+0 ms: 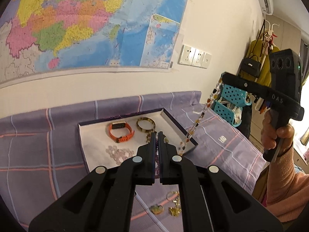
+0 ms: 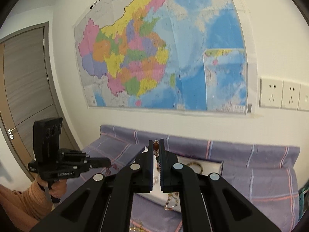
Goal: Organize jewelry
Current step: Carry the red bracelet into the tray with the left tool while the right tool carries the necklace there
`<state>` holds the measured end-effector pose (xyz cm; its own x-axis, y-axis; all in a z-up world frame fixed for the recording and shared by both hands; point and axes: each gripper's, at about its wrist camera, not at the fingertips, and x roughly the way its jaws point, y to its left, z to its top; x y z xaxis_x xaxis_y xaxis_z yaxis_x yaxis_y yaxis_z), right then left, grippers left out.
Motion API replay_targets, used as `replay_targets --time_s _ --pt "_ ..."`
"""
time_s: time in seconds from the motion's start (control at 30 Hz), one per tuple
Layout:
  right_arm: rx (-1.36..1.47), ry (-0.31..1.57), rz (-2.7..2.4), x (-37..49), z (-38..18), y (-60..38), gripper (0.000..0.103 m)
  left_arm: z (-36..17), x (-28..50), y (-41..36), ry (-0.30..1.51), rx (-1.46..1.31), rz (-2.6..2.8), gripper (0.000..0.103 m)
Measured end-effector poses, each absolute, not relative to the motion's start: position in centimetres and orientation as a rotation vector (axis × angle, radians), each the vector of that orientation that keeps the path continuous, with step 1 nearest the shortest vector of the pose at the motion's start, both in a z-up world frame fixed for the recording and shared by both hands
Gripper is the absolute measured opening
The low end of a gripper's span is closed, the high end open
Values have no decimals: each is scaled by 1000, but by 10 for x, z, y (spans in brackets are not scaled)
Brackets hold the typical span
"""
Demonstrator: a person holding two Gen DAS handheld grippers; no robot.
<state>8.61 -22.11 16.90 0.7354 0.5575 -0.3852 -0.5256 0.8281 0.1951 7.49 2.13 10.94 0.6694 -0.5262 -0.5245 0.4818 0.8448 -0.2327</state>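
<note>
Nearest to me, on the striped bed cover in front of the box (image 1: 170,117), some small gold pieces (image 1: 174,209) lay loose and not yet sorted. Just above them the left tongs (image 1: 156,135) were closed on a string of small purple beads (image 1: 157,159), which ran between the two fingers. Behind these tongs stood the open box with its white lining. Inside it were a heap of pale pink beads (image 1: 119,153) at the near side, an orange watch band (image 1: 120,132) further in, and an amber bangle (image 1: 146,125) beside the band, toward the far wall of the box.

To the right of the box, the right tongs (image 2: 156,145) were closed on the top of a long necklace of brown and amber stones (image 1: 195,124). The necklace hung down in a slanted line, and its lower end was at the right rim of the box.

I judged that the step was carrying the two strings to the box. The next move would need both tongs brought over a free part of the white lining, then lowered slowly so that the strings fold down without tangling, and only then opened.
</note>
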Motion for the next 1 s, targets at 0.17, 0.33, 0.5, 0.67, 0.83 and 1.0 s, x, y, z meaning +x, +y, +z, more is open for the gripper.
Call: replay_targets --time_s 0.17,0.33,0.5,0.67,0.83,1.0 --pt "83 463 585 108 167 -215 4 107 91 18 622 -78 -559 3" --pt "81 500 579 121 152 -210 3 94 106 16 658 -83 -550 3" --pt "84 538 571 131 136 -210 4 74 119 14 704 -101 -547 3" --pt "85 565 565 136 123 -211 4 53 130 10 753 -103 -541 3" --pt "97 605 561 146 108 -211 4 33 139 3 799 -90 -524 3" --pt "104 639 551 156 93 -210 4 16 149 -1 838 -70 -484 3"
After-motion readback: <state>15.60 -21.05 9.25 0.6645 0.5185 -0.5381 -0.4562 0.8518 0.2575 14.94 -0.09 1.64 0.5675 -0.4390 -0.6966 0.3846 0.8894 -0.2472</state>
